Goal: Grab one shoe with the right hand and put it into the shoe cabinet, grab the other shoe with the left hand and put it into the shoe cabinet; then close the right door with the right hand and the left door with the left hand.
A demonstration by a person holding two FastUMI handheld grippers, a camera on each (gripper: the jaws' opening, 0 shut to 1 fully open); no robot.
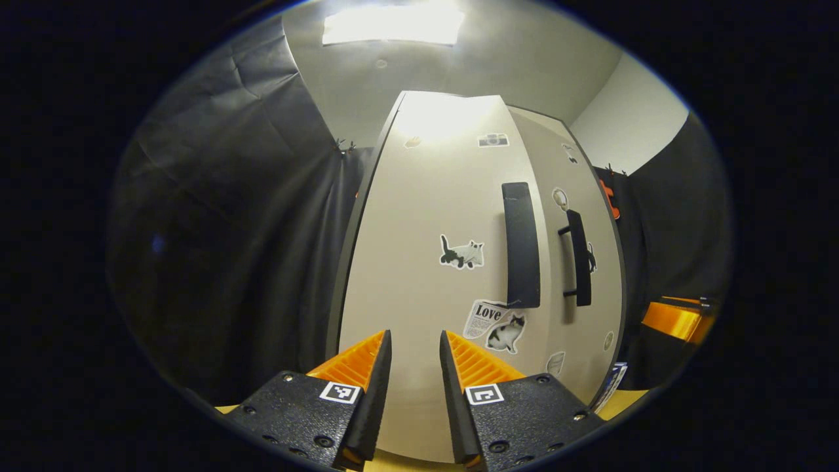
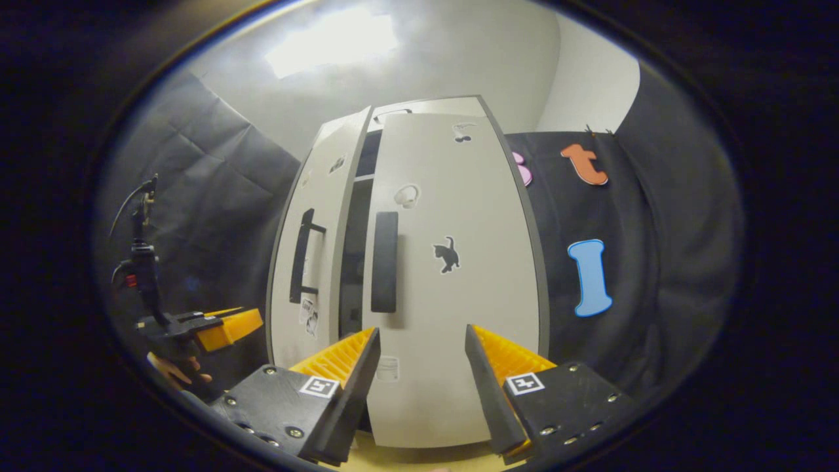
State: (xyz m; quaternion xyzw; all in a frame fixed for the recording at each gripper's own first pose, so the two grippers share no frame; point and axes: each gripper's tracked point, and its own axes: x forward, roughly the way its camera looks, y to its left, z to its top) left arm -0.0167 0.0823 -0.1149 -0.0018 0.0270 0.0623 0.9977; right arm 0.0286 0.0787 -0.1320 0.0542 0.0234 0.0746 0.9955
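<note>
The pale shoe cabinet's left door (image 1: 419,216), with a dark bar handle (image 1: 521,246) and cat stickers, stands right in front of my left gripper (image 1: 414,335), which is open with nothing between its fingers. Beyond it is the right door (image 1: 603,308) with its own handle (image 1: 578,259). In the right gripper view the right door (image 2: 472,301) faces my open, empty right gripper (image 2: 421,330). The left door (image 2: 321,196) stands slightly ajar, with a dark gap (image 2: 354,262) between the doors. The left gripper (image 2: 226,328) shows at the left, held by a hand (image 2: 174,370).
Black booth cloth (image 1: 229,249) hangs on both sides of the cabinet. A tan surface (image 1: 629,400) runs under the cabinet's foot. The right gripper (image 1: 678,321) shows at the right edge of the left gripper view. A cable (image 2: 134,196) rises above the left gripper.
</note>
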